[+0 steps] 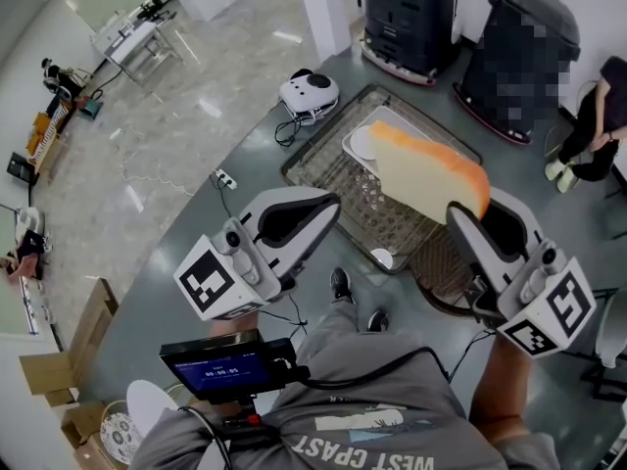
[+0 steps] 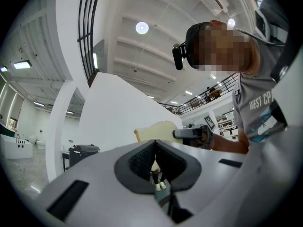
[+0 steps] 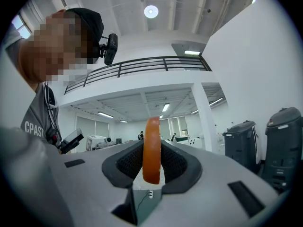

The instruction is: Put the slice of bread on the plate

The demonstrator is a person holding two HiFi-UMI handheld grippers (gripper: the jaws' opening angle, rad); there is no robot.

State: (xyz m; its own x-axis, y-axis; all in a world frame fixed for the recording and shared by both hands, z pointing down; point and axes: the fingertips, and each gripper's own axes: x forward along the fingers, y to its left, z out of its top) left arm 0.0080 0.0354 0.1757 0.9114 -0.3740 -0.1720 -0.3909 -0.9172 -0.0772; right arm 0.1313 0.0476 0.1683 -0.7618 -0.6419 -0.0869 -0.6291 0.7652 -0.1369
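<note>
The slice of bread (image 1: 426,174), pale with an orange-brown crust, hangs in the air over the wire tray. My right gripper (image 1: 468,213) is shut on its near corner. In the right gripper view the crust edge (image 3: 152,148) stands upright between the jaws. A white plate (image 1: 361,143) lies on the tray just beyond the bread and is partly hidden by it. My left gripper (image 1: 331,206) hovers to the left of the bread, jaws together with nothing in them. The left gripper view shows the bread (image 2: 158,130) and the right gripper (image 2: 189,134) across from it.
The wire tray (image 1: 323,169) sits on the grey floor, with a small white disc (image 1: 382,258) at its near edge. A white headset (image 1: 309,93) and a power strip (image 1: 225,179) lie to the left. Black bins (image 1: 519,47) stand behind, and a seated person (image 1: 598,116) is at the right.
</note>
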